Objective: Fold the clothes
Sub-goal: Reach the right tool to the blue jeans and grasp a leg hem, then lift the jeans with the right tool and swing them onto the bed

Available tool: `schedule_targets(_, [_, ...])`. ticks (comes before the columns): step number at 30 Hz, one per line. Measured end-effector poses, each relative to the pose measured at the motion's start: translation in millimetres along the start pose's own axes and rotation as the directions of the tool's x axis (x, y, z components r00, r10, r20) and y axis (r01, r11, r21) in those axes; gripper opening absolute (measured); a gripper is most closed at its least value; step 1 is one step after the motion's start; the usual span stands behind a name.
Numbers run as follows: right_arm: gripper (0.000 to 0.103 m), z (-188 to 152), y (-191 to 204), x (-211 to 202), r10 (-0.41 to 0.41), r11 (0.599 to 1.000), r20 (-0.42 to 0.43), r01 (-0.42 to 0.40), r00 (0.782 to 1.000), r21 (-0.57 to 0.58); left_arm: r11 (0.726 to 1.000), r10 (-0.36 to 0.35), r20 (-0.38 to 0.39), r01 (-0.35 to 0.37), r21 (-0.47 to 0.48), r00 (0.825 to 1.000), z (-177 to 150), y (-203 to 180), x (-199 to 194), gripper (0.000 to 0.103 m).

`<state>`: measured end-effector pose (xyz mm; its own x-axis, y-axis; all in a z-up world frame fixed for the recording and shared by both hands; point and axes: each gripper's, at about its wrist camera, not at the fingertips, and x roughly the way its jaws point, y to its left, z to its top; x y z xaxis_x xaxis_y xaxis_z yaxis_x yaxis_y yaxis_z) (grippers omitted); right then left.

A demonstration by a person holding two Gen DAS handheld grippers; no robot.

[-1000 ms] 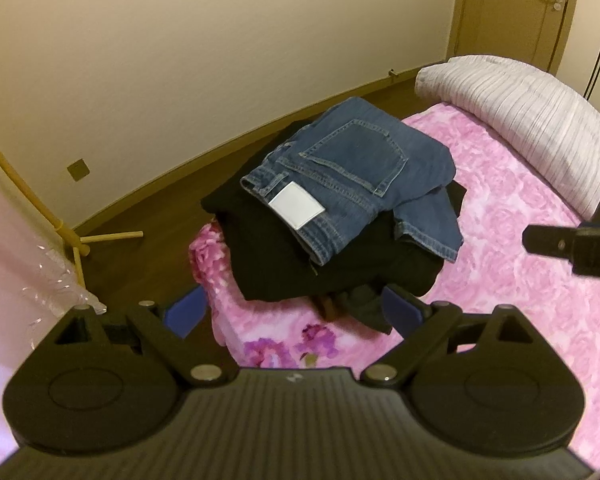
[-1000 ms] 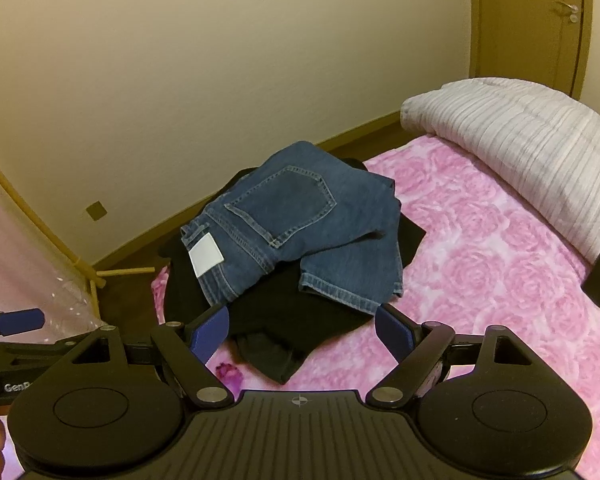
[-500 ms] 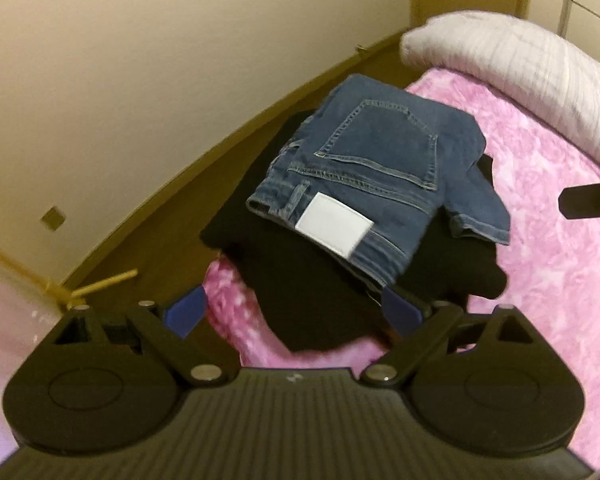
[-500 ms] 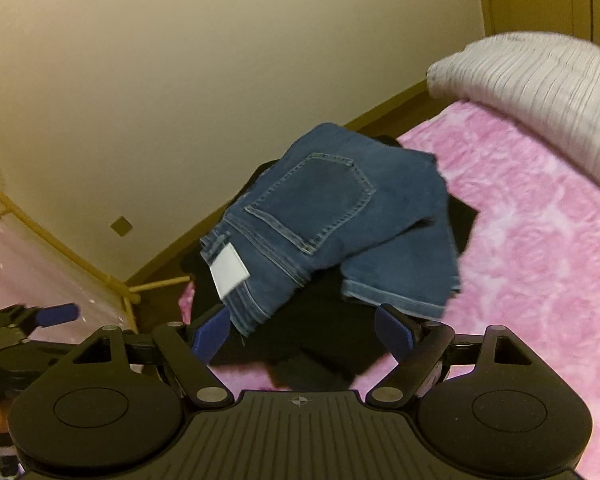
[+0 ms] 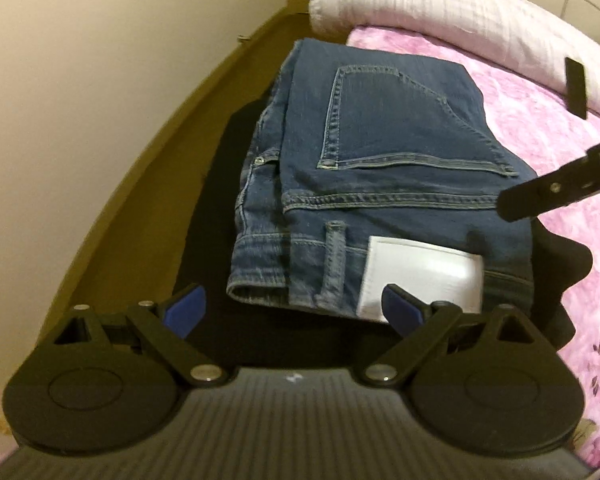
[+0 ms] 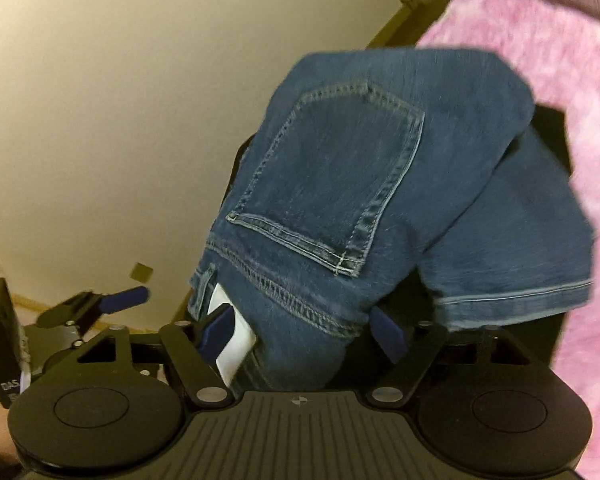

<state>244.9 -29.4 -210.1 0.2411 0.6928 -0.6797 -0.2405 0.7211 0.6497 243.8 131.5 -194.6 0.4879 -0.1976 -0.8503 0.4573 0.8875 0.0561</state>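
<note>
We see the folded jeans [image 5: 384, 184] lying on top of a black garment [image 5: 216, 216] at the corner of the bed [image 5: 560, 128], which is covered in a pink floral spread, with a white striped duvet [image 5: 440, 8] bunched at its far end. From the left wrist view, the left gripper [image 5: 296, 308] sits just before the near waistband edge of the jeans — its jaws spread wide, the left blue pad over the black cloth, the right pad in front of the white label [image 5: 424, 276], and nothing pinched between them. The right gripper [image 5: 556, 192] reaches in from the right side of that view, one dark finger over the far right edge of the denim. In the right wrist view, the right gripper [image 6: 300, 328] straddles the waistband end of the jeans [image 6: 360, 184]: the denim runs down between its two blue pads, the label [image 6: 236, 340] just beside the left pad. Its jaws are closing, but gaps show on both sides, so the pads are not yet pressing the cloth. The left gripper [image 6: 112, 300] appears low at the left there, beside the pile.
</note>
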Motion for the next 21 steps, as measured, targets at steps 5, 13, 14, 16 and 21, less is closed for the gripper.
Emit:
schedule_targets(5, [0.063,4.7,-12.7,21.9,-0.008,0.996,0.006,0.008,1.000,0.089,0.992,-0.122,0.014,0.122,-0.014,0.992,6.5,21.1,18.2,0.093])
schedule_targets(13, [0.020,19.6,-0.1,-6.8,0.043,0.997,0.037,-0.045,0.998,0.065,0.976,-0.215,0.028,0.215,0.029,0.976,26.6,17.2,13.4,0.092])
schedule_targets(14, [0.020,22.3,3.0,-18.7,0.054,0.997,0.050,-0.057,0.997,0.054,0.972,-0.233,0.039,0.232,0.021,0.972,30.1,12.6,7.1,0.092])
schedule_targets(16, [0.018,28.2,8.9,-49.1,0.064,0.998,0.082,-0.066,0.995,0.019,0.962,-0.272,0.058,0.271,0.015,0.961,37.1,0.6,-6.6,0.092])
schedule_targets(21, [0.017,16.5,-7.1,-128.1,0.038,0.999,0.119,-0.037,0.992,-0.016,0.912,-0.406,0.087,0.397,0.100,0.910,48.2,-62.4,-43.3,0.092])
